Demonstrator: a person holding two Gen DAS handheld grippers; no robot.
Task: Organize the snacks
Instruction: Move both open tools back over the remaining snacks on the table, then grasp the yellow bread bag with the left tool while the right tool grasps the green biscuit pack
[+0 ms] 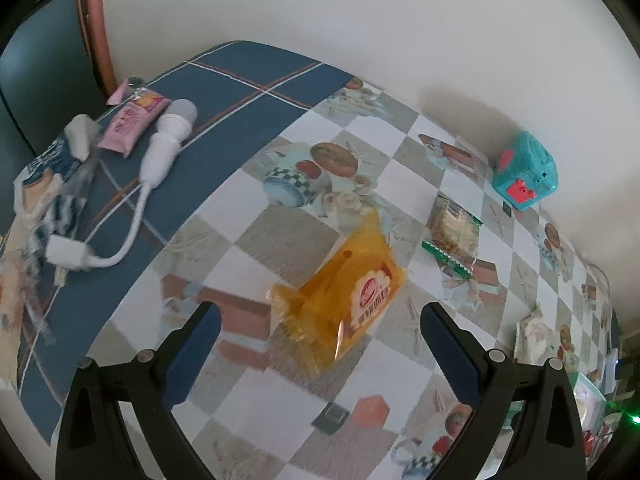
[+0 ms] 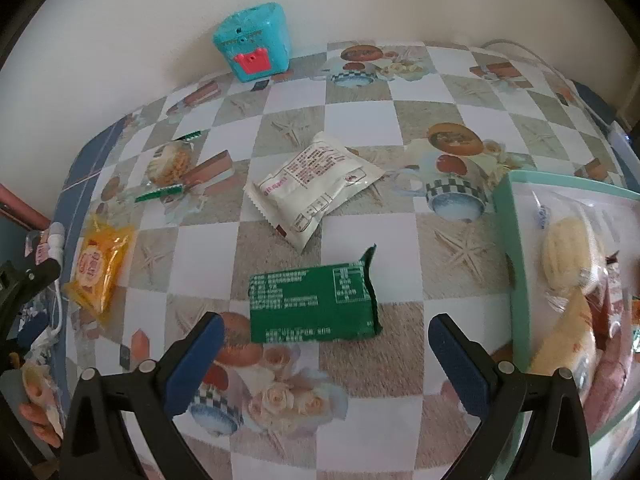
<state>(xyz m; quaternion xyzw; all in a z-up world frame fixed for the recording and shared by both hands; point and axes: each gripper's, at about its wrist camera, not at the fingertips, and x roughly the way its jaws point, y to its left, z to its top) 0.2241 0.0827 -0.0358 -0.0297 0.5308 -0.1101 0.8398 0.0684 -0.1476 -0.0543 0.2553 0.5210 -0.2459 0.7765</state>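
While both hand-held grippers hang above a checkered tablecloth (image 2: 352,92), loose snack packets wait to be gathered, seen here from left to right. At the far left of the left wrist view, a pink packet (image 1: 130,120) and a white charger cable (image 1: 160,152) lie on the blue plaid cloth (image 1: 248,80), well apart from the work. The left gripper (image 1: 320,320) has its fingers spread wide and empty, straddling the orange packet (image 1: 344,292), which sits between the pads without touching either. It looks light, puffy and crinkly, so it would likely slide under a poor pinch; its crimped end or its narrow middle seems the safest hold. Just beyond lies a clear packet with green ends (image 1: 454,236), probably brittle inside. A teal toy box (image 2: 252,40) stands against the wall. In the right wrist view, a white packet (image 2: 316,188) rests mid-table, soft and flat. Nearer, the right gripper (image 2: 326,336) is likewise released, its pads flanking a green packet (image 2: 314,304) that looks firmer and block-like, best taken across its short sides. At the far right, a mint-rimmed bin (image 2: 516,264) already holds several snacks; its near wall must be cleared, though the table between looks open.
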